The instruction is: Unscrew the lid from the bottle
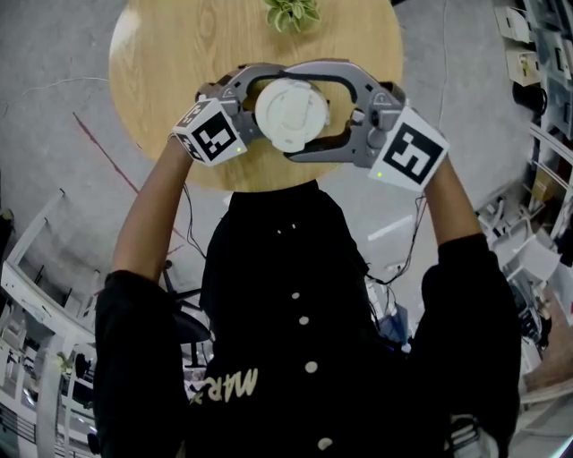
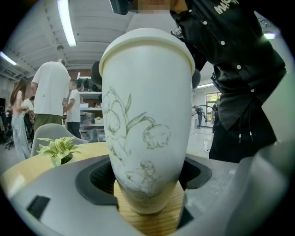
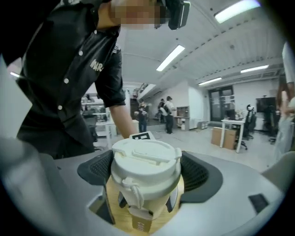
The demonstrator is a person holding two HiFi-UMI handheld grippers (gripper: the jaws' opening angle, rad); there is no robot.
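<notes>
Both grippers are on it! The left gripper [image 2: 147,182], in from nine o'clock, has its pads clamped on the body of the white, flower-sketched bottle [image 2: 147,110], upright over the six o'clock edge of the round pale wooden table [image 1: 161,54]. From three o'clock the right gripper [image 3: 146,173] stands wide, pads pressing the bottle's cream plastic screw lid [image 3: 145,159]. A small green plant [image 1: 293,12] sits at twelve o'clock.

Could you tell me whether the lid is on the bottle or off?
On: the lid sits atop the bottle in both gripper views.
</notes>
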